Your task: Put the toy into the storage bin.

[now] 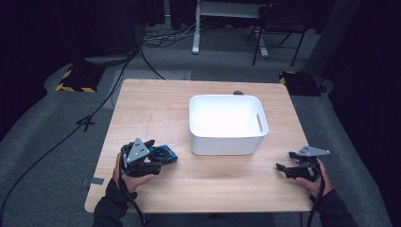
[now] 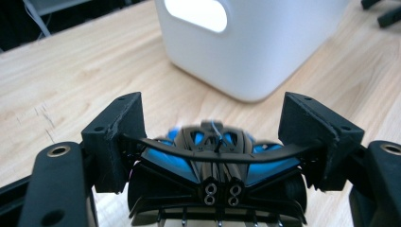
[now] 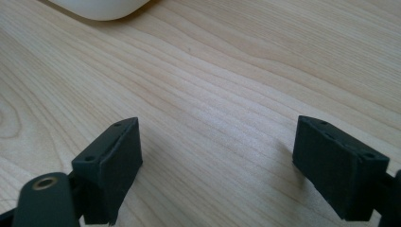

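A blue and black toy car (image 1: 166, 154) lies on the wooden table (image 1: 156, 109) near its front left. My left gripper (image 1: 153, 160) holds it from the rear, one jaw on each side of the body. In the left gripper view the car (image 2: 213, 156) spans the gap between the jaws, and its thin rear wing reaches both pads. My right gripper (image 1: 285, 161) rests low over the table's front right, open, with bare wood between its jaws (image 3: 217, 142).
A white plastic bin (image 1: 227, 98) with handle cut-outs stands at the table's middle, just beyond the car (image 2: 265, 42); its corner shows in the right gripper view (image 3: 99, 7). Cables, a chair and stands lie on the floor behind.
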The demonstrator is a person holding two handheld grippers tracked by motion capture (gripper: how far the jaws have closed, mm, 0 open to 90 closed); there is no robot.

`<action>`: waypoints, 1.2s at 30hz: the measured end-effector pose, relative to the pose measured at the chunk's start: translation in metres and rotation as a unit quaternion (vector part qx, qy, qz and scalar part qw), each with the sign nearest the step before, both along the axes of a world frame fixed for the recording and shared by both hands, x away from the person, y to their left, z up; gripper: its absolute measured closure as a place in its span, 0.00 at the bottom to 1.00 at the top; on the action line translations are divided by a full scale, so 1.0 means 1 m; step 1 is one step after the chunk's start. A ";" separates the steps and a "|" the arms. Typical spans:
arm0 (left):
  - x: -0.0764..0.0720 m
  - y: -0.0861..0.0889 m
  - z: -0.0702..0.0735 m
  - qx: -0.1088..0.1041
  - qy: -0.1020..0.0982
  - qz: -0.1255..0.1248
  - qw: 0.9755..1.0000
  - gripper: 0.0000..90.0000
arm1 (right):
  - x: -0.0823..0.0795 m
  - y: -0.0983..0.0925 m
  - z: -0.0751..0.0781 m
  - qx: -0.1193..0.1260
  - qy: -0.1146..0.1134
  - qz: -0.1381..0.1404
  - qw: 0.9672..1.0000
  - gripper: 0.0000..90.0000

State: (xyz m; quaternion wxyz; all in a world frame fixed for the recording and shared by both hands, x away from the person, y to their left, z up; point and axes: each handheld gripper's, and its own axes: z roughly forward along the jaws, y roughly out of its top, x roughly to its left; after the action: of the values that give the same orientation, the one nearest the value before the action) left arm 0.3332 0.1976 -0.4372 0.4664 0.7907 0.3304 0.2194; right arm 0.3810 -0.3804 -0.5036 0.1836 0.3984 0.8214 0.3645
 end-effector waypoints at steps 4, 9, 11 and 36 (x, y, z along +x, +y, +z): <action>0.006 0.000 0.006 -0.012 -0.008 0.003 1.000 0.27 | 0.000 0.000 0.000 0.000 0.000 0.000 1.000 0.18; 0.015 0.001 0.011 -0.024 -0.007 0.008 1.000 0.27 | 0.000 0.000 0.000 0.000 0.000 0.000 1.000 0.18; 0.018 0.002 0.014 -0.023 -0.011 0.009 1.000 0.27 | 0.000 0.000 0.000 0.000 0.000 0.000 1.000 0.18; 0.050 -0.006 0.076 -0.071 -0.056 0.010 0.996 0.27 | 0.000 0.000 0.000 -0.001 0.000 0.001 1.000 0.18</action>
State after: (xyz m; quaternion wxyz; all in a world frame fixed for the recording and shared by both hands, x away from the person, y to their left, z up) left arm 0.3835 0.1918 -0.3614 0.5367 0.7389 0.3262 0.2441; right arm 0.3809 -0.3804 -0.5034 0.1833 0.3978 0.8220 0.3640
